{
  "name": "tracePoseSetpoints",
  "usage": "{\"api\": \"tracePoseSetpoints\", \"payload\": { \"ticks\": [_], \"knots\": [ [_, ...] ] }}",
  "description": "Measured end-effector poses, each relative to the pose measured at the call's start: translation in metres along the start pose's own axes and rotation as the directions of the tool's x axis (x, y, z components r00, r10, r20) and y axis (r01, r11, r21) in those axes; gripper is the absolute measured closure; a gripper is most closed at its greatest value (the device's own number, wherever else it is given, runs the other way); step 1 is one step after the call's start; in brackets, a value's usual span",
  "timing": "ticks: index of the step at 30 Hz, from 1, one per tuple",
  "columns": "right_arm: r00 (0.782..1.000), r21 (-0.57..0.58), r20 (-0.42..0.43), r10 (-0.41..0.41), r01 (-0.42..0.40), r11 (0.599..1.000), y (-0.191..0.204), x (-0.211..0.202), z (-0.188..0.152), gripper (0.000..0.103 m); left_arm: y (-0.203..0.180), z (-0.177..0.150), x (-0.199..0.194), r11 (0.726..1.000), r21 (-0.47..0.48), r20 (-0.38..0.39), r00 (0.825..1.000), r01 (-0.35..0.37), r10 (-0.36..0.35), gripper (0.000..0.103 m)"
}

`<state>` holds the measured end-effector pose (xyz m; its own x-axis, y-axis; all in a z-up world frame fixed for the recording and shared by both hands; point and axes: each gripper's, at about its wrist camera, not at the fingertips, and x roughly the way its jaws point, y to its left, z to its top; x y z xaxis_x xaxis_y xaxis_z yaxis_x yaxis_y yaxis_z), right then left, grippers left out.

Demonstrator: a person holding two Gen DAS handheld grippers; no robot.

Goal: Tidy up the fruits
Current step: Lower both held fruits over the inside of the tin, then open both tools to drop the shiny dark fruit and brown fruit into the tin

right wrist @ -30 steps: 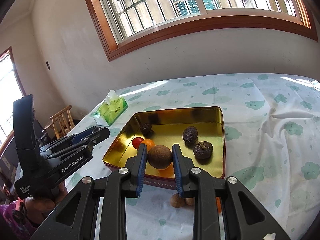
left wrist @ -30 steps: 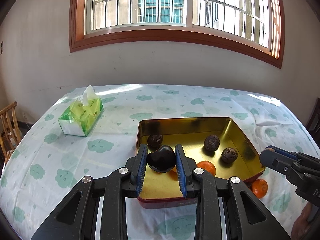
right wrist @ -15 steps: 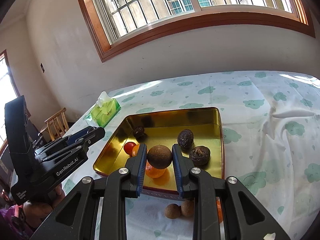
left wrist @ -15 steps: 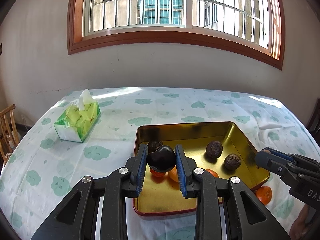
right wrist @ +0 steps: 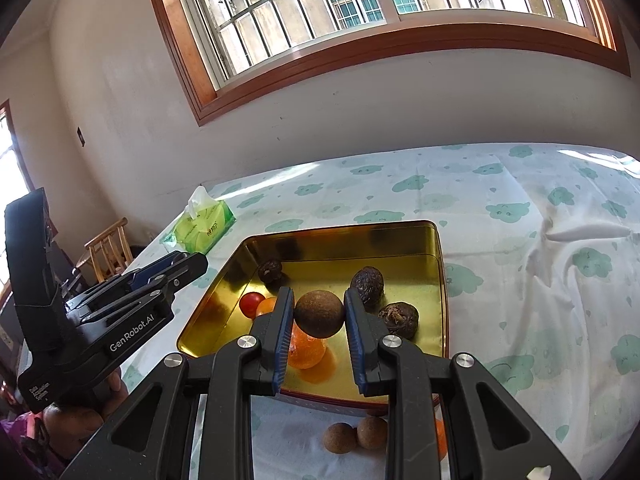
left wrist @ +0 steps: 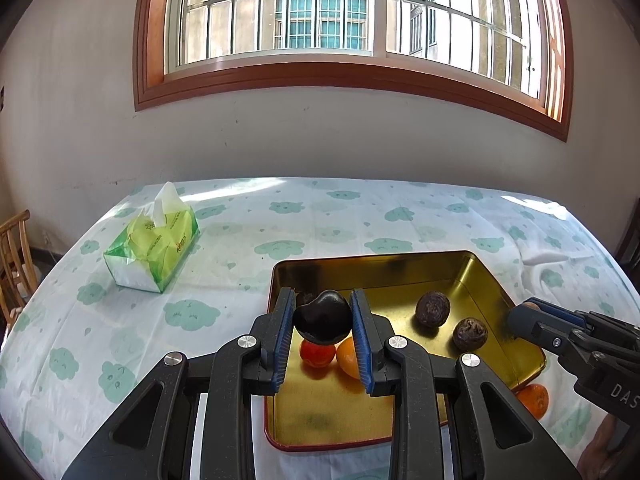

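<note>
A gold tin tray point(left wrist: 472, 268) point(right wrist: 436, 248) sits on the table. My left gripper point(left wrist: 322, 322) is shut on a dark glossy fruit point(left wrist: 322, 322), held above the tray's left side. My right gripper point(right wrist: 319, 314) is shut on a round brown fruit point(right wrist: 319, 314), held above the tray's near part. In the tray lie several dark wrinkled fruits point(left wrist: 432, 310) point(right wrist: 368, 280), a red fruit point(left wrist: 317, 354) point(right wrist: 250, 304) and oranges point(left wrist: 346, 358) point(right wrist: 306, 354). An orange point(left wrist: 532, 398) and two brown balls point(right wrist: 356, 434) lie on the cloth outside the tray.
A green tissue pack point(left wrist: 154, 248) point(right wrist: 204, 226) lies at the table's far left. A wooden chair point(left wrist: 14, 264) point(right wrist: 108, 250) stands beyond the table's left edge. The cloud-print cloth point(right wrist: 560, 240) is wrinkled to the right of the tray.
Both grippers have risen and drawn back a little with their fruits still held. The tray sits lower and further forward in both views.
</note>
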<state>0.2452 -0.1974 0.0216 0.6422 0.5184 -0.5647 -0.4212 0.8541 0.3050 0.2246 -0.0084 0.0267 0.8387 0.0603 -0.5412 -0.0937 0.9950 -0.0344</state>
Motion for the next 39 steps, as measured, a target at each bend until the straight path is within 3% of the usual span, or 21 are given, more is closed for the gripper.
{"api": "tracePoseSetpoints", "payload": {
  "ticks": [39],
  "knots": [
    [0.999,0.017,-0.031,0.014,-0.014,1.000,-0.009,0.034,0.011,0.080,-0.001,0.015,0.039,1.000,0.024,-0.030,0.999,-0.018,0.019,0.074]
  ]
}}
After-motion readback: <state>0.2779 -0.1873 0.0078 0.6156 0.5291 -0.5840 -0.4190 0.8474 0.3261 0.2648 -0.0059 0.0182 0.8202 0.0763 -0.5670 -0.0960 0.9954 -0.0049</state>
